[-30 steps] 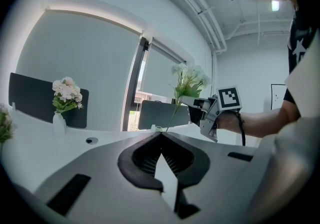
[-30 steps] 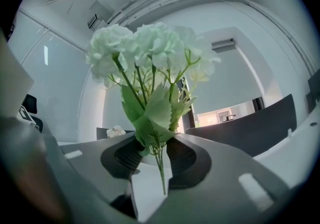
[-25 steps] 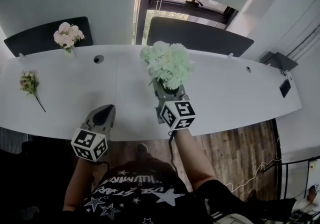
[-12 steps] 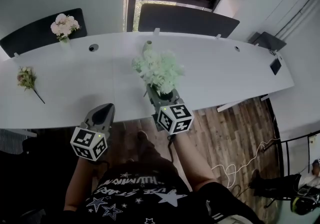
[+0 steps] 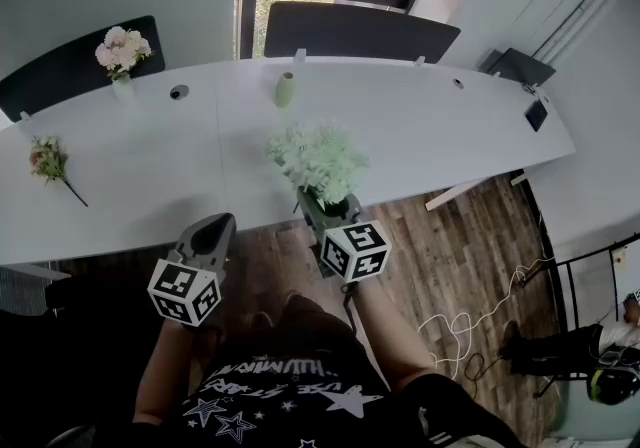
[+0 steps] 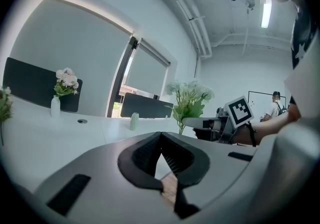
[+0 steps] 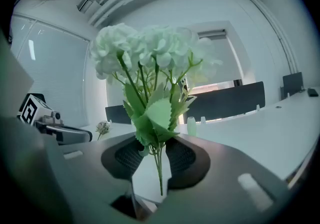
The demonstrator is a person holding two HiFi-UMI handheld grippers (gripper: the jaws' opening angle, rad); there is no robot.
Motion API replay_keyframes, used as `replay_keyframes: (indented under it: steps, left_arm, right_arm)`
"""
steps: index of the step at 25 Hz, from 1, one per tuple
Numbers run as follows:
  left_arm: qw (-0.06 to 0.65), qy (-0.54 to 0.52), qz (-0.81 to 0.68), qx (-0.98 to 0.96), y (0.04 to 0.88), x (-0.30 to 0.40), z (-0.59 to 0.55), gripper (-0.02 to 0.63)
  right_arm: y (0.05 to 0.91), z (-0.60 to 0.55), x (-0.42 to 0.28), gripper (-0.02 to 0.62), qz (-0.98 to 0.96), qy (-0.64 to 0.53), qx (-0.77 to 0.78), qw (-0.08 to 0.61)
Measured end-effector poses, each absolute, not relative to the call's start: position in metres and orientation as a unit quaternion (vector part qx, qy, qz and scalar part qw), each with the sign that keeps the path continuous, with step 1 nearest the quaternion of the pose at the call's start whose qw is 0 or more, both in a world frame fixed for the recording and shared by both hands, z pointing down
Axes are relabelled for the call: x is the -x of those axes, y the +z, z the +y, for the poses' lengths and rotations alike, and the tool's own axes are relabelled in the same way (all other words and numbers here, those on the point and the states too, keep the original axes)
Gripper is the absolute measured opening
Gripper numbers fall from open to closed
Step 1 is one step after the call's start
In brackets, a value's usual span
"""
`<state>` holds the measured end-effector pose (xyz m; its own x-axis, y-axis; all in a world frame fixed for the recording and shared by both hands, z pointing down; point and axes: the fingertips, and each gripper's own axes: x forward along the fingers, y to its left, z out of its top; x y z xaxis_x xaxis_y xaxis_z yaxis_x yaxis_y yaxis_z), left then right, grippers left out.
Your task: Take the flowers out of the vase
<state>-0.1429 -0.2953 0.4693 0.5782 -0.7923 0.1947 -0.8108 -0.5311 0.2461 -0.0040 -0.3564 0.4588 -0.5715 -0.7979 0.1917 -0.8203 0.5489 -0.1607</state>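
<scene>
Right gripper (image 7: 152, 160): jaws clamped on the stems (image 7: 159, 168) of the pale green flowers (image 7: 150, 48), blooms upright above the pads. Left gripper (image 6: 161, 140): jaws together, nothing between them. The vase (image 5: 285, 89) stands on the white table (image 5: 150, 166), well beyond both jaws

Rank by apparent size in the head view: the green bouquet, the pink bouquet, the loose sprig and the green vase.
1. Green bouquet, though it is also held nearest the camera.
2. Pink bouquet.
3. Loose sprig, thinner but close to the pink one.
4. Green vase.
</scene>
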Motion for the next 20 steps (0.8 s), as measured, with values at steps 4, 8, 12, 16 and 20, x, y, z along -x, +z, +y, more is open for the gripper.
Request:
replay_keyframes:
  steps: [4,8,12,16,20]
  left_arm:
    - [0.155,0.026,-0.461,-0.873,0.469,0.142,-0.297,0.009]
    - [0.156,0.028,-0.459,-0.874,0.470,0.136,-0.298,0.009]
    - [0.160,0.029,-0.466,-0.870,0.472,0.127,-0.297,0.009]
    - [0.158,0.037,-0.465,-0.870,0.471,0.111,-0.283,0.009]
    - [0.154,0.042,-0.470,-0.868,0.465,0.092,-0.260,0.009]
  right_arm:
    - [0.459,-0.353,0.002,0.118,-0.880,0.118,-0.459,0.043]
    - [0.467,-0.349,-0.003,0.118,-0.880,0.125,-0.456,0.044]
    - [0.472,-0.340,-0.014,0.118,-0.880,0.132,-0.454,0.044]
    - [0.474,-0.320,-0.033,0.118,-0.880,0.138,-0.452,0.040]
    - [0.476,-0.294,-0.053,0.118,-0.879,0.148,-0.451,0.036]
